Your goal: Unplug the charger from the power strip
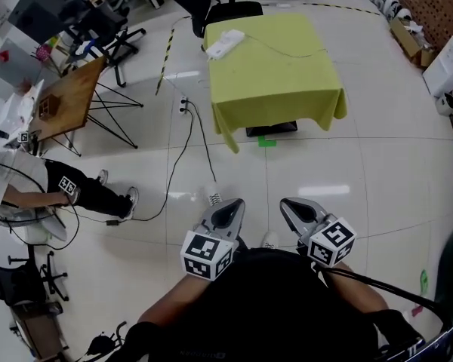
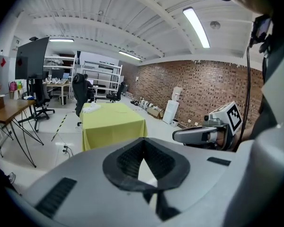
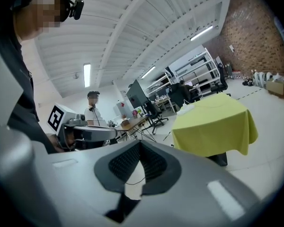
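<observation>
We see the white power strip [image 1: 224,44] on the far left corner of the table [image 1: 287,89] draped in yellow-green cloth, a thin cable [image 1: 283,53] trailing from it across the cloth; the charger we cannot tell apart from it, and any print there is too small to read; the only marks we can make out are the black-and-white squares on the marker cubes [image 1: 208,253]; the left gripper [image 1: 226,211] and right gripper [image 1: 298,210] hang close to our body, well apart from the table, each with jaws pressed together and nothing between them.
</observation>
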Motion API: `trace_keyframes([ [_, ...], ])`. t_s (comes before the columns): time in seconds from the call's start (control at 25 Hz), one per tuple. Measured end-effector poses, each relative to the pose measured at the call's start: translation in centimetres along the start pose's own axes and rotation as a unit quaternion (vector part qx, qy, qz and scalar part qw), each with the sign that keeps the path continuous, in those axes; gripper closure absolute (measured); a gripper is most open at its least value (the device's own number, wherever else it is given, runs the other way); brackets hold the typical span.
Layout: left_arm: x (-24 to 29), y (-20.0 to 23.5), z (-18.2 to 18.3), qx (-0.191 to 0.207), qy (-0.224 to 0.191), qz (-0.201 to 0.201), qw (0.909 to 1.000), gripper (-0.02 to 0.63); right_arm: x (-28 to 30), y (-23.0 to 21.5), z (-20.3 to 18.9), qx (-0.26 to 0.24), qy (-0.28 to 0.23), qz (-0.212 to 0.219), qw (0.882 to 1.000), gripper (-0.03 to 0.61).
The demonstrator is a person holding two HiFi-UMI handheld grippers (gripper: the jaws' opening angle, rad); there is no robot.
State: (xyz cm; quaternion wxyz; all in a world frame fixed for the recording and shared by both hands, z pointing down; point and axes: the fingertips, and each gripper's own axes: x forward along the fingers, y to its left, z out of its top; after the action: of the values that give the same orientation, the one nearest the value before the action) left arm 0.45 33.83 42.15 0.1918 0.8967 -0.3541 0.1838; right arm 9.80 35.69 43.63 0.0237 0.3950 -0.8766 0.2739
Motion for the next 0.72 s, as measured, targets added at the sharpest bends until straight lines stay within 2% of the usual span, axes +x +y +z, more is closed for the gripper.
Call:
trace_keyframes([
  [0.28, 4.4, 3.6, 1.0, -0.007, 0.016, -0.032, 0.9993, 0.607, 3.6, -2.9, 1.8, 0.000, -0.007, -0.026, 1.000, 0.577],
  [0.52, 8.5, 6.9, 6.0, 0.043, 0.007, -0.074, 0.9963, 0.607, 7.7, -5.5, 6.1, -0.013, -0.007, -0.047, 0.999, 0.575],
  [0.72, 10.4, 11.6, 8.5, 0.047, 0.000, -0.088, 0.9950, 0.607, 12.7, -6.5, 10.2, -0.032, -0.009, -0.053, 0.998, 0.575],
])
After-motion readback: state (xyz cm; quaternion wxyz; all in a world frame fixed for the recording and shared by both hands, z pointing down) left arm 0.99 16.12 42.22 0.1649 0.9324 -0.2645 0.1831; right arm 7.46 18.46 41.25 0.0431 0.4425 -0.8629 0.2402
